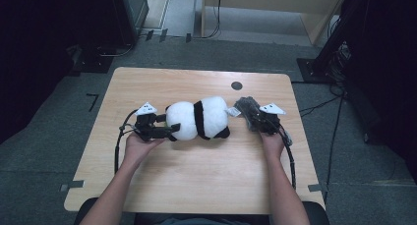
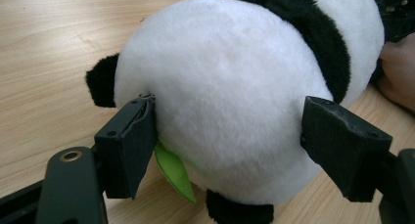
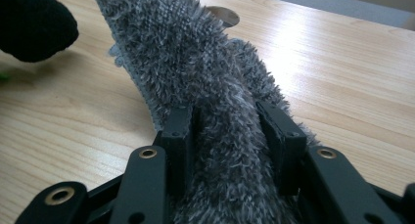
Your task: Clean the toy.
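The left tongs (image 2: 230, 141) clamp the plush panda (image 1: 199, 119) by its white end; the right tongs (image 3: 229, 136) pinch a grey shaggy cloth (image 3: 195, 77) just right of the panda. Panda and cloth lie mid-way on the light wooden tabletop (image 1: 196, 181), whose round grommet hole (image 1: 236, 85) sits behind the panda. Grey carpet floor (image 1: 44, 131) surrounds it.

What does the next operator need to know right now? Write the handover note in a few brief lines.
Left gripper: jaws clamped on the white head end of the black-and-white plush panda, which lies on its side mid-table.
Right gripper: jaws pinching a bunched fold of the shaggy grey microfibre cloth, which lies on the light wooden table just right of the panda.
Done: both things gripped.
Left, probably: bring the cloth to the panda; it is not yet on it.
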`<move>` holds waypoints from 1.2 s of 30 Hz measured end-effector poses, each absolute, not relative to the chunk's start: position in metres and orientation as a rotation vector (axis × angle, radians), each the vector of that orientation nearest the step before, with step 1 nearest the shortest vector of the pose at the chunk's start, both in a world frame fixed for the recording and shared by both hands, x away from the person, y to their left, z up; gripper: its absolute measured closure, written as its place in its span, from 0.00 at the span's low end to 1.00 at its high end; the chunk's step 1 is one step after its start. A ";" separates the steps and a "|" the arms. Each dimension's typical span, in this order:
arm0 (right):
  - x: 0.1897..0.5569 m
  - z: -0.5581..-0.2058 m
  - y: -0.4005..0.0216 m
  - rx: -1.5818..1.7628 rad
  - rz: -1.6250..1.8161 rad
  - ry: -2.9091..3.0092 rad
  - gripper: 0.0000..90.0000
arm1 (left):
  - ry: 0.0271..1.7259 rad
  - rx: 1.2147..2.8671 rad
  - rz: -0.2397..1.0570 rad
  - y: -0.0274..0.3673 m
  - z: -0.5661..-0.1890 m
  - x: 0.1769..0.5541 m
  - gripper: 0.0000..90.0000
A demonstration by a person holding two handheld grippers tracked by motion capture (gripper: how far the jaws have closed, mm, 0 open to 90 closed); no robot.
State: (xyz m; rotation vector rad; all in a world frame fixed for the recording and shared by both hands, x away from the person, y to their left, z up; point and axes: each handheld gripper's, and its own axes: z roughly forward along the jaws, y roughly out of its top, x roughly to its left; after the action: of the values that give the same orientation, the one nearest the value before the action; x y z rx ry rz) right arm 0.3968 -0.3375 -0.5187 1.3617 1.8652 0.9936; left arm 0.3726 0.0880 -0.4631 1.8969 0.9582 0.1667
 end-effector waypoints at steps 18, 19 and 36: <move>0.403 -0.522 -0.333 1.379 0.872 1.956 0.66 | 0.948 1.882 0.185 0.088 -0.467 0.371 0.25; 0.403 -0.522 -0.334 1.385 0.875 1.958 0.66 | 0.948 1.880 0.185 0.088 -0.467 0.370 0.25; 0.401 -0.499 -0.343 1.506 1.021 1.965 0.88 | 0.931 1.874 0.200 0.088 -0.470 0.370 0.24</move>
State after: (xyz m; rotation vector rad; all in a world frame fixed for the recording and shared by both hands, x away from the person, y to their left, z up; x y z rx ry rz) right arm 0.4011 -0.3430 -0.4990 1.5064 1.9646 1.0206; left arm 0.3697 0.0884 -0.4698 1.8743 0.9314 0.2002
